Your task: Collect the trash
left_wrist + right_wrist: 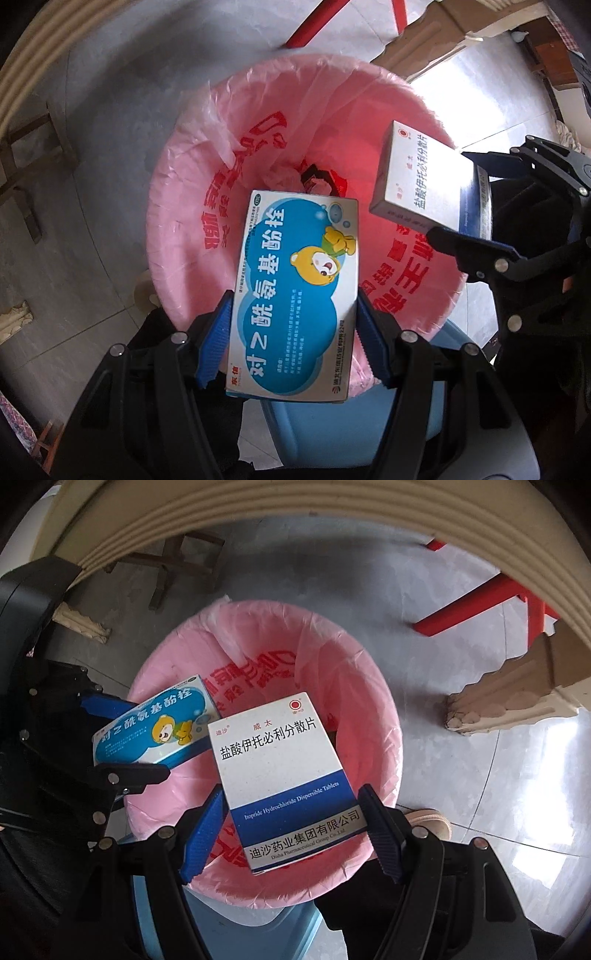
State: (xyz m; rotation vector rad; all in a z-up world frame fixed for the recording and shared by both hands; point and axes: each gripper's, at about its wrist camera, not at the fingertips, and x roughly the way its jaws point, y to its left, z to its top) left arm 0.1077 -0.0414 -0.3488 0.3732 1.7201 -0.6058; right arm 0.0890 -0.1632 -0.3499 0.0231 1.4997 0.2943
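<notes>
My left gripper (293, 295) is shut on a blue-and-white medicine box with a cartoon bear (295, 266), its blue pads pressing both long edges. It holds the box over the bin's pink liner bag (177, 206). My right gripper (291, 792) is shut on a white-and-blue tablet box (280, 768), also above the liner (384, 716). Each view shows the other hand: the right gripper (448, 192) with its tablet box (417, 173), and the left gripper (147, 738) with the bear box (159, 727). Crumpled trash (314, 177) lies at the bottom of the bag.
The bin's light blue body (332, 424) stands on a grey tiled floor. A cream table edge (258, 517) curves overhead, with a carved table leg (498, 705) at right. Red stool legs (480, 605), a dark wooden stool (177, 565) and a shoe (428, 823) are nearby.
</notes>
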